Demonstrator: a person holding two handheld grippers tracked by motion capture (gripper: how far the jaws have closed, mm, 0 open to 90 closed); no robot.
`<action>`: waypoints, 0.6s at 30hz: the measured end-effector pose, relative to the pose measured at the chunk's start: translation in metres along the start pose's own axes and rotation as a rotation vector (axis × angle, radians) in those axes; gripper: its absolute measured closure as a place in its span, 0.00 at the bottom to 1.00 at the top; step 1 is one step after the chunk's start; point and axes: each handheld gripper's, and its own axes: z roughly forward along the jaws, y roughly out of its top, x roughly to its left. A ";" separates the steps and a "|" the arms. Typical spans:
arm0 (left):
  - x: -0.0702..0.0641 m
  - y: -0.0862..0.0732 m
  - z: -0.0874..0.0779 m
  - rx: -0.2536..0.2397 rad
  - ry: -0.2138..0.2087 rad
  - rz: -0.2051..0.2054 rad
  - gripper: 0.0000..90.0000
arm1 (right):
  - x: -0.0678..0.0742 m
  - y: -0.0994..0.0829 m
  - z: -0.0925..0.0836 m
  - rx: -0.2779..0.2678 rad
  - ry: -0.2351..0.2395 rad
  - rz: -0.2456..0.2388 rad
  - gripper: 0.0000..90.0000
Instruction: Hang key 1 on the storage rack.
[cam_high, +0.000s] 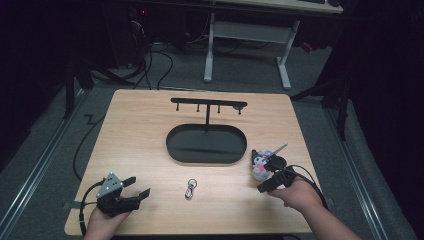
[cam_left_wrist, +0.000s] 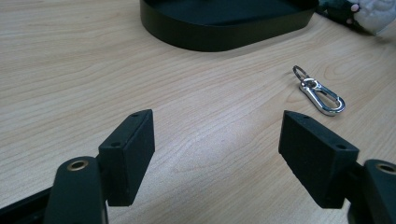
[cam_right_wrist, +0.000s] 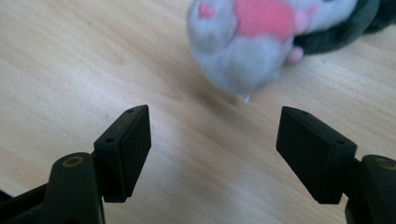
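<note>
While right tongs (cam_high: 266, 176) hover released just beside plush toy (cam_high: 260, 165) at table (cam_high: 140, 135) right edge, left tongs (cam_high: 137, 187) sit released near front left. Left gripper view: key clip (cam_left_wrist: 322, 95) ahead right, black tray (cam_left_wrist: 224, 35) beyond. Right gripper view: plush toy just ahead of jaws, blurred, untouched.

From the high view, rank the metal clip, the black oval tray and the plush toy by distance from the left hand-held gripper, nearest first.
Measured from the left hand-held gripper at the table's near left:
1. Metal clip, just to its right on the wood.
2. Black oval tray, ahead at the table's middle.
3. Plush toy, far right, by the right hand-held gripper.
</note>
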 end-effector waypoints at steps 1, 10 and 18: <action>0.000 0.000 0.000 -0.001 0.000 0.001 0.31 | 0.000 0.000 0.000 0.000 0.000 0.000 0.30; 0.000 0.000 -0.001 -0.005 -0.020 0.012 0.32 | -0.006 0.030 0.009 0.043 -0.005 0.107 0.30; -0.001 0.000 0.000 0.001 -0.032 0.020 0.33 | -0.007 0.041 0.019 0.063 -0.008 0.167 0.28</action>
